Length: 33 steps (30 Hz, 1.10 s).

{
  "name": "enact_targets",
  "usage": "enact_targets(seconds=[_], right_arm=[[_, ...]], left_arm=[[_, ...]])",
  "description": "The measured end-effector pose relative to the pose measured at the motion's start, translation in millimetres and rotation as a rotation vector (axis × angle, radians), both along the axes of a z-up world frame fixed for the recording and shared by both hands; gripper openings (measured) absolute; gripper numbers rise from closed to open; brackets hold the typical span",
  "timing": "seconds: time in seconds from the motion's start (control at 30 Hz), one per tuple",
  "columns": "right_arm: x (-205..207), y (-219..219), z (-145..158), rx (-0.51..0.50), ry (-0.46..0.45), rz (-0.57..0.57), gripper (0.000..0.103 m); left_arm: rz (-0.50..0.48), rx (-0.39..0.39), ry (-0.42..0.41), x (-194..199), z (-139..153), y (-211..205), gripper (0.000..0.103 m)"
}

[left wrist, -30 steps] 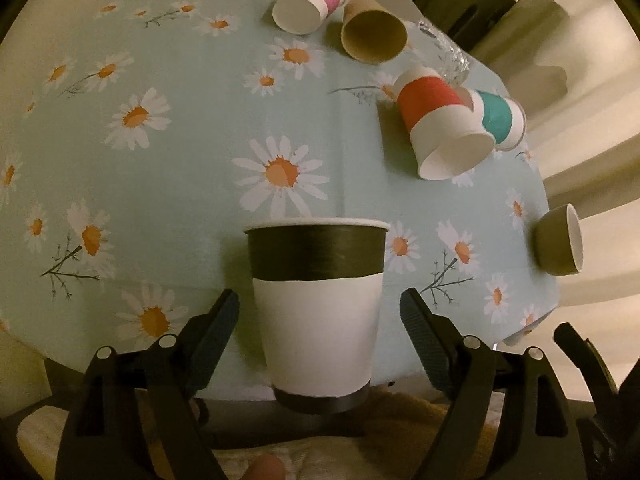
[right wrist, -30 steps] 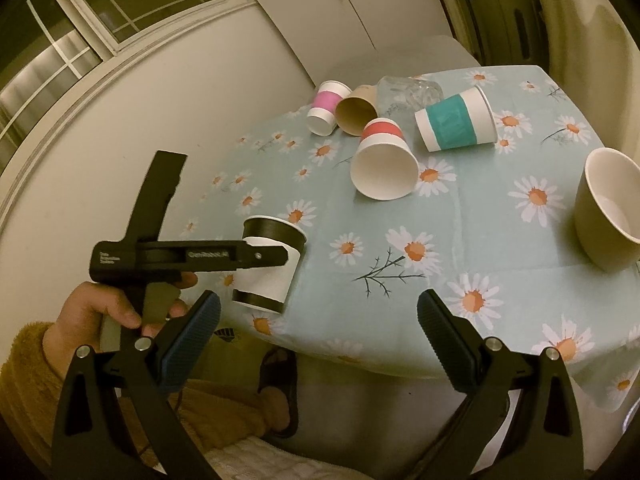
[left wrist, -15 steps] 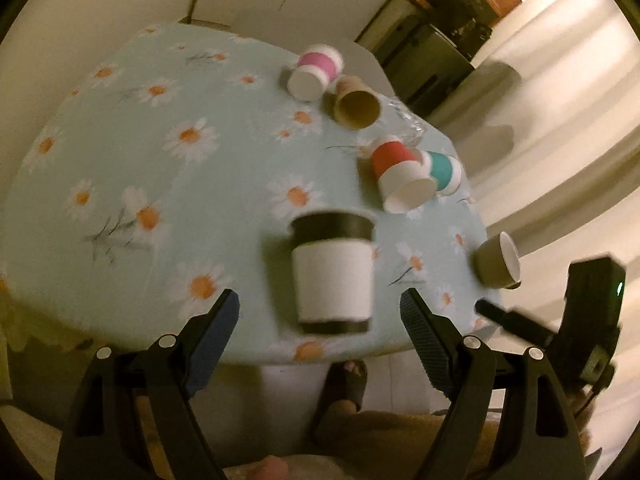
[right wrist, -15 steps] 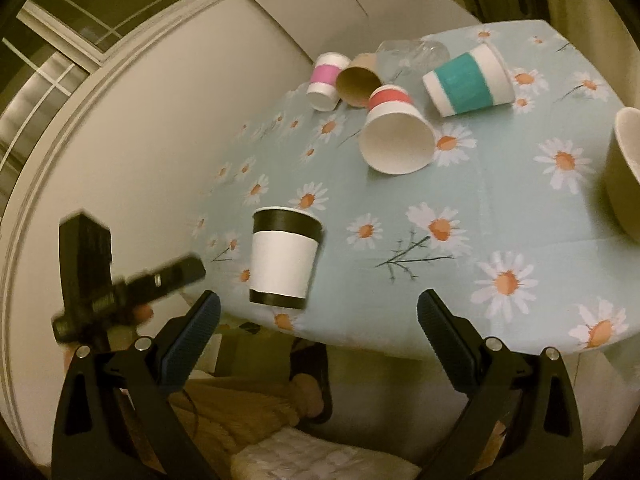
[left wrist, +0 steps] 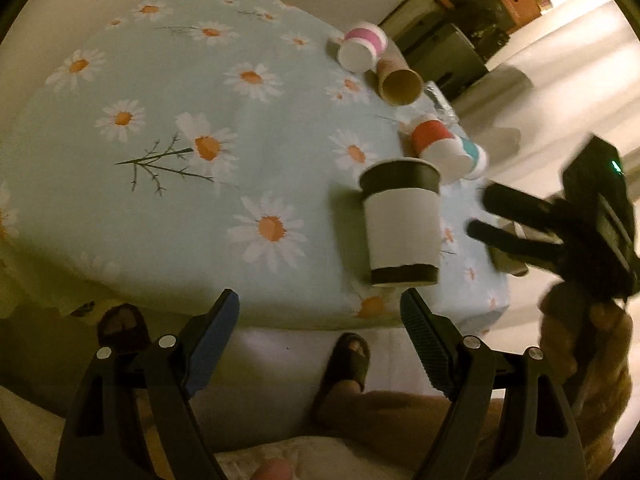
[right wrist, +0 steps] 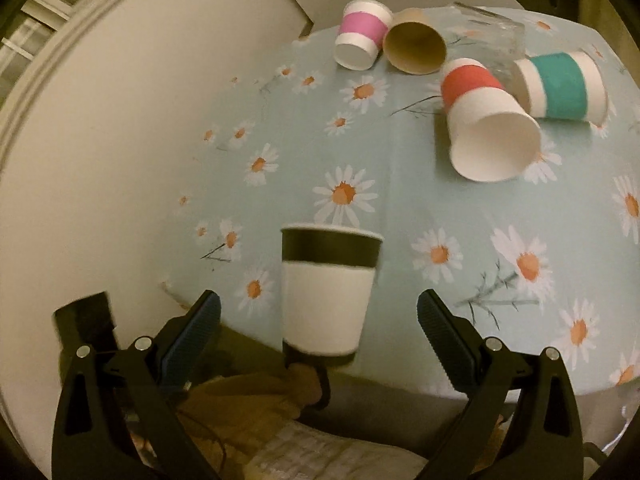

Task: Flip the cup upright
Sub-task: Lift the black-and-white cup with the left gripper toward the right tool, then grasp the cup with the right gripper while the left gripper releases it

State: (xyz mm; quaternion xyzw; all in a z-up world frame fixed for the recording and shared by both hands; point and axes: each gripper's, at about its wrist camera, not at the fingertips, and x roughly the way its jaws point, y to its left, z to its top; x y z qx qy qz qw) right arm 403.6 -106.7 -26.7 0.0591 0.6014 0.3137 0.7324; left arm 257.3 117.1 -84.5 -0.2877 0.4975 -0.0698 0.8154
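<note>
A black-and-white paper cup (left wrist: 401,224) (right wrist: 328,292) stands upright at the near edge of the daisy tablecloth (left wrist: 200,128) (right wrist: 400,208). My left gripper (left wrist: 320,320) is open and empty, off the table's edge, down and left of the cup. My right gripper (right wrist: 318,316) is open with the cup between and just beyond its fingertips, not touching. The right gripper also shows at the right of the left wrist view (left wrist: 486,212).
Several cups lie on their sides at the far side: pink (right wrist: 362,34), brown (right wrist: 416,42), red (right wrist: 486,120), teal (right wrist: 562,84). A clear glass (right wrist: 488,36) lies behind them. My sandalled feet (left wrist: 344,364) are below the table's edge.
My left gripper has pulled back and left away from the upright cup. My right gripper has swung in towards the cup, which now sits between its open fingers.
</note>
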Motion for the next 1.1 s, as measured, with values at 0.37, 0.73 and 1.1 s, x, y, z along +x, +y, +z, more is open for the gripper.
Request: enact_targets(seconds=[0.37,0.73,1.1], right_arm=[[11,27,-17,-0.144,0.017,0.035,0.089],[12,50,-28,-0.283,-0.025,0.057,0.082],[21,53,-37,-0.260,0.030,0.049,0.069]], left_arm=[[0.031,-0.067,-0.016,-5,8,15,0.081],[0.077,-0.164,-0.016,-3,5,32,0.081],[0.082,-0.165,-0.010,-1,3,33,0.081]])
